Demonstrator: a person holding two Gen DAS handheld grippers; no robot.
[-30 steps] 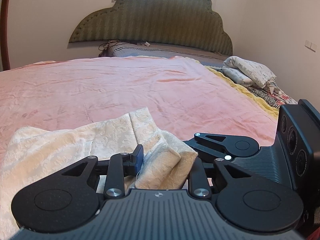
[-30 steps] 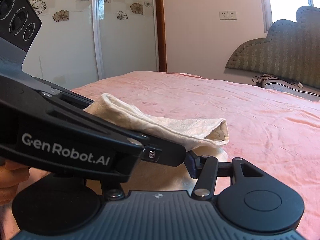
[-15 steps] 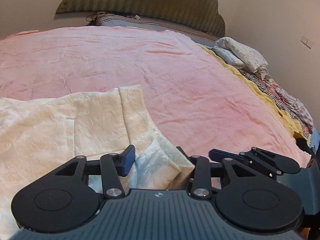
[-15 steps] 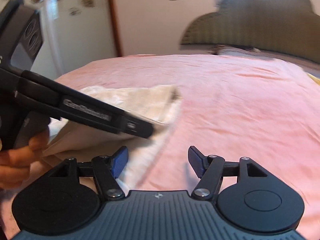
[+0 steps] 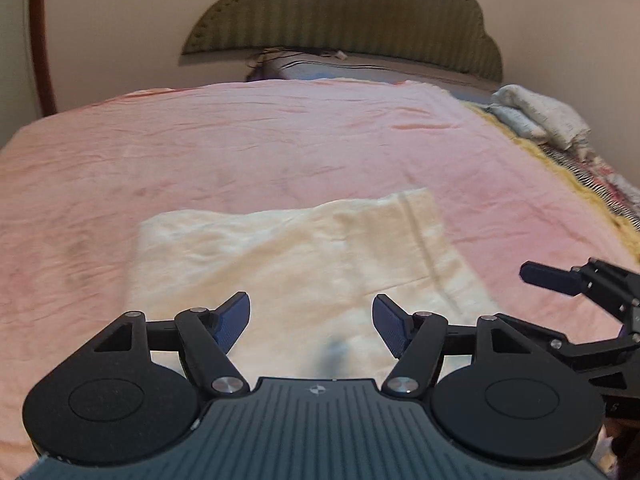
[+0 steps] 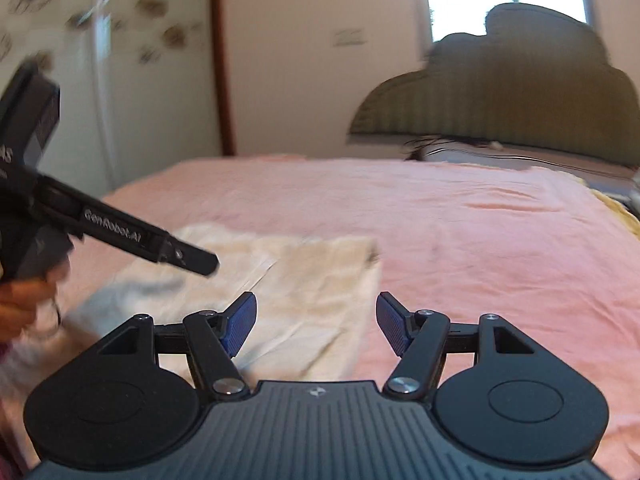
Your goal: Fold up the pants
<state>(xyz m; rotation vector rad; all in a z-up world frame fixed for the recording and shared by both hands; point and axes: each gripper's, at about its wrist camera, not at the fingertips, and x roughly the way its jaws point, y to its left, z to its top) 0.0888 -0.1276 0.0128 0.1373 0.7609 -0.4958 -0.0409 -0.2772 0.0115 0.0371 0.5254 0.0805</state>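
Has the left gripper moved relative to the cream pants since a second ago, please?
Yes. The left gripper has backed off the cream pants, which lie flat on the pink bedspread; its jaws have just been opening, nothing between them.

My left wrist view looks down over the pants [image 5: 304, 256] towards the headboard [image 5: 348, 20]; my right view sits lower (blurred), sharing both.

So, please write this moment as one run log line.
pants: folded, flat on bed | left tongs: open, just opened, empty | right tongs: open, empty
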